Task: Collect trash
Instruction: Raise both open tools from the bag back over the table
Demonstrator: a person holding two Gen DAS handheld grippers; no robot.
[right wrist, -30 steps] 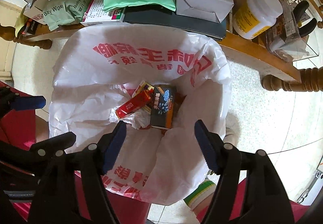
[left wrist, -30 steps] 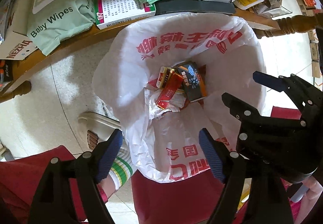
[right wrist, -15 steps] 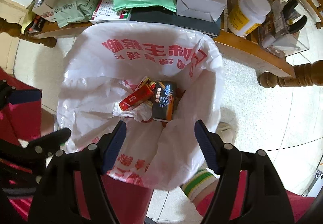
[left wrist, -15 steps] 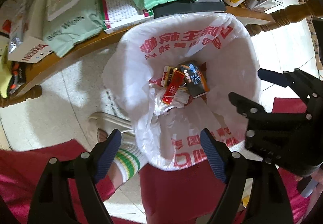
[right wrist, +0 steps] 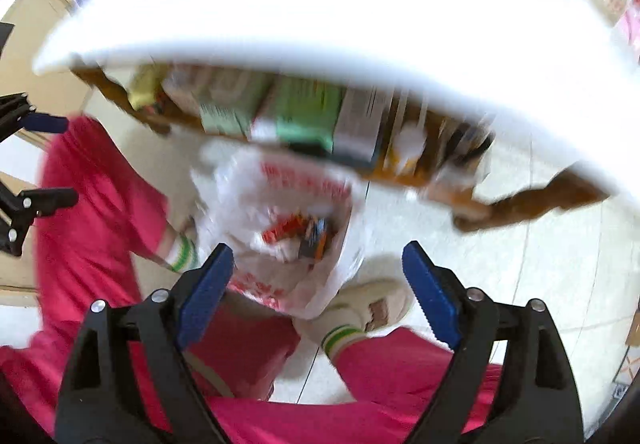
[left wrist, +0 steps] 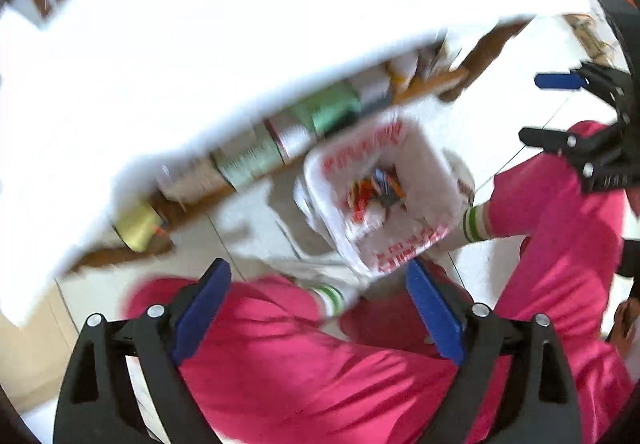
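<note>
Trash (left wrist: 374, 192) lay in the white bag (left wrist: 424, 164) on the floor between the person's feet, under the left hand-held gripper (left wrist: 318, 308), opening and empty; likewise the right hand-held gripper (right wrist: 316, 284), opening, grasped nothing, so fetching more seemingly came next.

pink trousers (left wrist: 304, 376), striped socks (right wrist: 182, 253), perhaps wipes packs (right wrist: 308, 112)
</note>
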